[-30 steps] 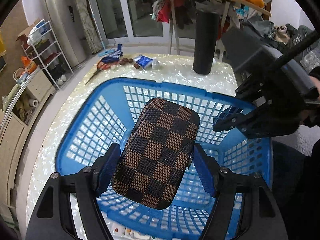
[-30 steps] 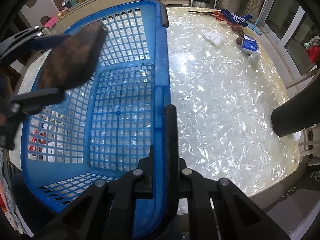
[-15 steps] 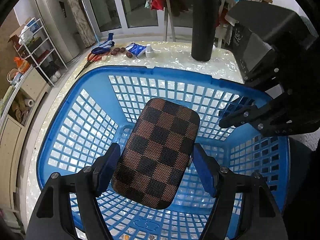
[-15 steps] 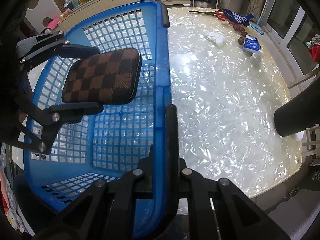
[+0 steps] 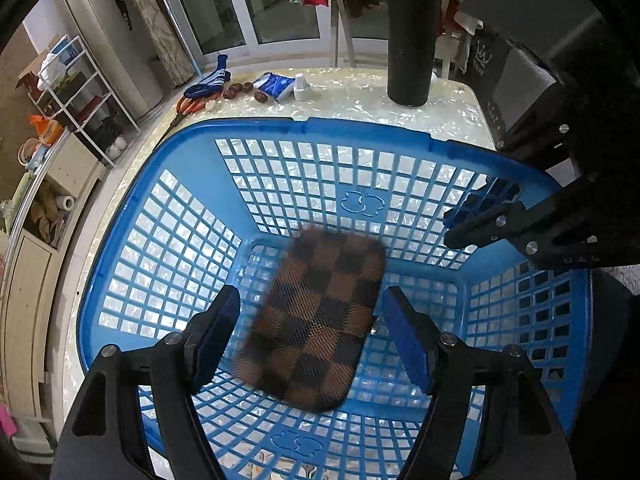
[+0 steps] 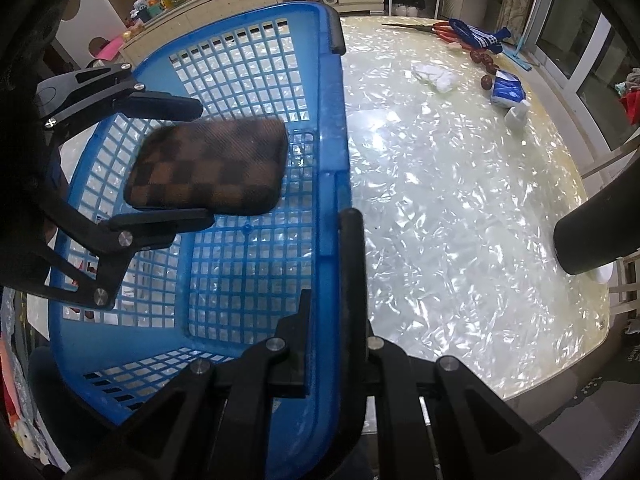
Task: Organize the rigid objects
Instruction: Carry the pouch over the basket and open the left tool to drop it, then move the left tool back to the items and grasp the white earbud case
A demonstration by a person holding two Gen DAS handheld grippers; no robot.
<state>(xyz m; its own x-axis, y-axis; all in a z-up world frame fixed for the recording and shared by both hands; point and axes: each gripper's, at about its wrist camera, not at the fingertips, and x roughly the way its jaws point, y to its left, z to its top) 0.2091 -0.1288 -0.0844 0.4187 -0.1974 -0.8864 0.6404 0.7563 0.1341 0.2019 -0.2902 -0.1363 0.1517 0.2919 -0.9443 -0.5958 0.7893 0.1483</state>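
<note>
A brown checkered case (image 5: 316, 320) is blurred, falling free between the fingers of my left gripper (image 5: 312, 334), which is open over the blue plastic basket (image 5: 256, 128). In the right wrist view the case (image 6: 208, 168) hangs in the air inside the basket (image 6: 332, 120), with the left gripper (image 6: 176, 160) spread around it. My right gripper (image 6: 332, 240) is shut on the basket's near rim; it also shows at the right in the left wrist view (image 5: 480, 216).
The basket stands on a pearly table (image 6: 460, 200). A black cylinder (image 5: 408, 36) stands at the far edge. Scissors (image 5: 192, 104), a blue sock (image 5: 208, 80), dates (image 5: 240, 90), a blue packet (image 5: 274, 84) and a small white bottle (image 5: 301, 87) lie beyond the basket.
My left gripper has lowered into the basket and opened. The checkered case has left its fingers and is dropping. My right gripper has kept its hold on the rim.
</note>
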